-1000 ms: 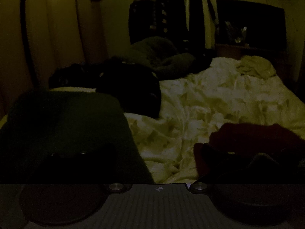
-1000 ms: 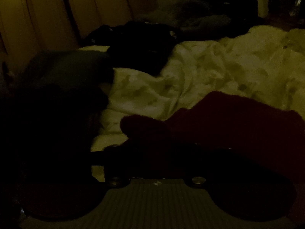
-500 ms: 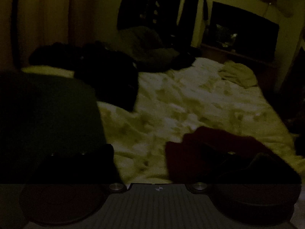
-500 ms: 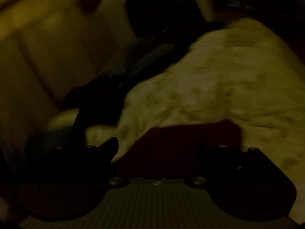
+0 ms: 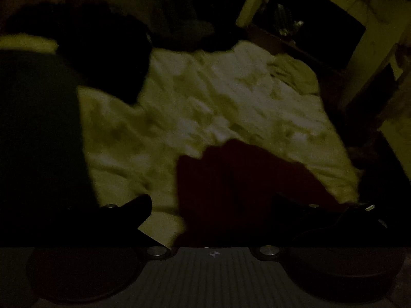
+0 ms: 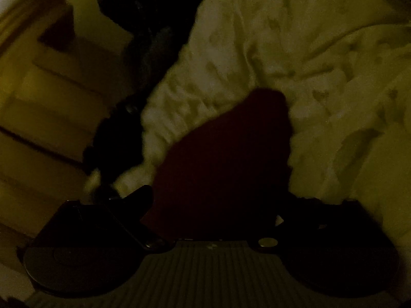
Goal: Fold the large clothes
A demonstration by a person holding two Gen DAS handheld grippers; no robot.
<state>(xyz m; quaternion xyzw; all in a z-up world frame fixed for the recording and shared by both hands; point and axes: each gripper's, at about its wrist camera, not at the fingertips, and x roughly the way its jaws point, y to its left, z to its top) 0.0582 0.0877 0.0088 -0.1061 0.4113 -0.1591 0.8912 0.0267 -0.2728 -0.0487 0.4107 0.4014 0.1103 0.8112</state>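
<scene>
In a dim bedroom, the left gripper [image 5: 212,205] points level and low across a bed, its two dark fingers [image 5: 133,209] spread wide apart near the bottom of its own camera's view. A dark red garment [image 5: 231,179] lies on the pale rumpled duvet [image 5: 205,97] and fills the gap between them; whether either fingertip pinches the cloth cannot be told in the gloom. The right gripper [image 6: 213,202] is rolled to one side, so the bed runs slantwise through its view, and its two fingers [image 6: 138,200] also stand well apart, with the same red garment [image 6: 226,159] bunched upward between them. Again the light is too low to say whether the fabric is held.

One red garment shows, in both views. In the left view one dark green garment [image 5: 38,128] lies flat at the near left of the bed, and a heap of black clothing [image 5: 102,51] lies beyond it, touching its far edge. One small pale cloth [image 5: 292,74] lies crumpled on the duvet's far right corner. Behind the bed a dark shelf unit [image 5: 321,25] stands against the wall. In the right view the black heap [image 6: 143,25] shows at upper left, with pale curtains [image 6: 38,89] beside it.
</scene>
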